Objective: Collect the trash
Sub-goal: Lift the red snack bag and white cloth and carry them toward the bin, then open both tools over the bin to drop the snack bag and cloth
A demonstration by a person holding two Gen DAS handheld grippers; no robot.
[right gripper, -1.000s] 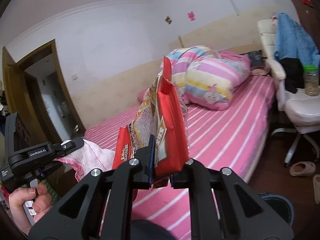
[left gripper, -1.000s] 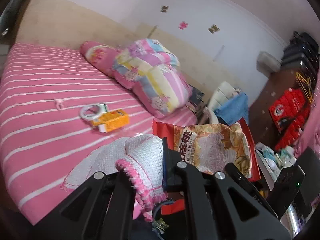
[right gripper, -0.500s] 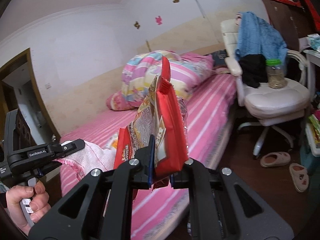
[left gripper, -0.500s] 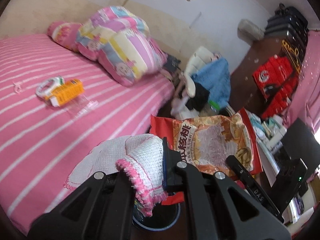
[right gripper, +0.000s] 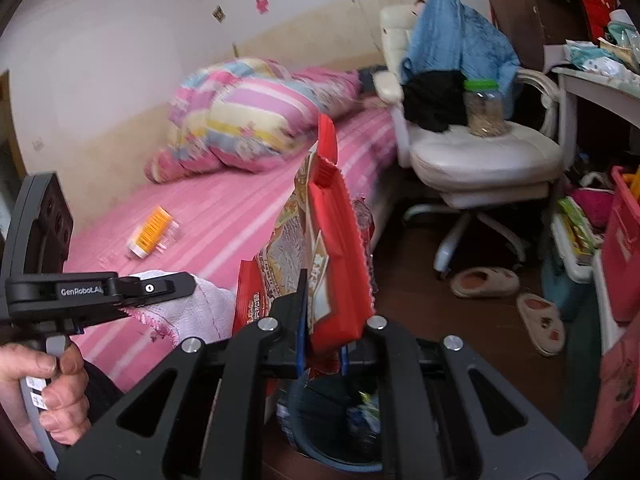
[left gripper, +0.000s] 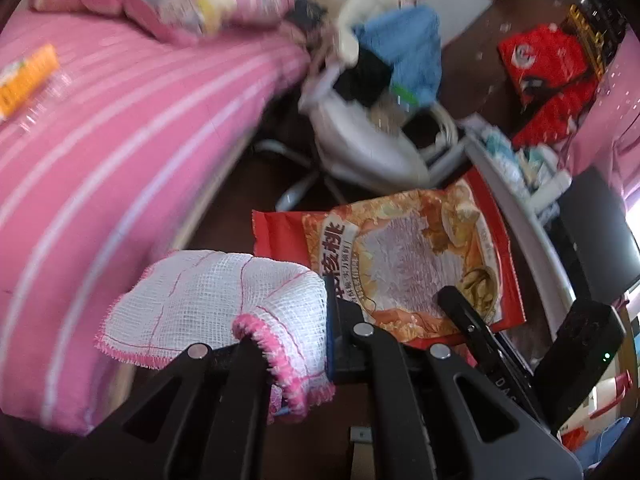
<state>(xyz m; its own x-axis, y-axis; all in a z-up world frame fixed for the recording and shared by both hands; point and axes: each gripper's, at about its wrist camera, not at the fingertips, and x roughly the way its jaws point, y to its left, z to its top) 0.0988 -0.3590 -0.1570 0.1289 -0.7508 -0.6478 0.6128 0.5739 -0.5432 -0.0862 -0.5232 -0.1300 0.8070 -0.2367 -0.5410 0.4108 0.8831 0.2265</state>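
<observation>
My left gripper [left gripper: 296, 320] is shut on a white mesh cloth with pink trim [left gripper: 216, 300]; it also shows in the right wrist view [right gripper: 192, 312]. My right gripper [right gripper: 324, 320] is shut on a red and orange snack bag [right gripper: 324, 248], held upright above a dark blue trash bin [right gripper: 332, 416] with litter inside. The bag [left gripper: 412, 264] also shows in the left wrist view, just right of the cloth. An orange carton [right gripper: 150, 230] on clear plastic lies on the pink striped bed [right gripper: 224, 216].
A white office chair [right gripper: 480, 152] with blue and black clothes and a green-lidded jar [right gripper: 484, 108] stands right of the bed. Slippers [right gripper: 540, 316] lie on the dark floor. A cluttered desk [right gripper: 600, 80] and red boxes are at far right. Pillows [right gripper: 248, 116] lie at the bed's head.
Both grippers have swung right and down, away from the bed, toward the floor beside it. The trash bin now shows under the right gripper. Both holds are unchanged.
</observation>
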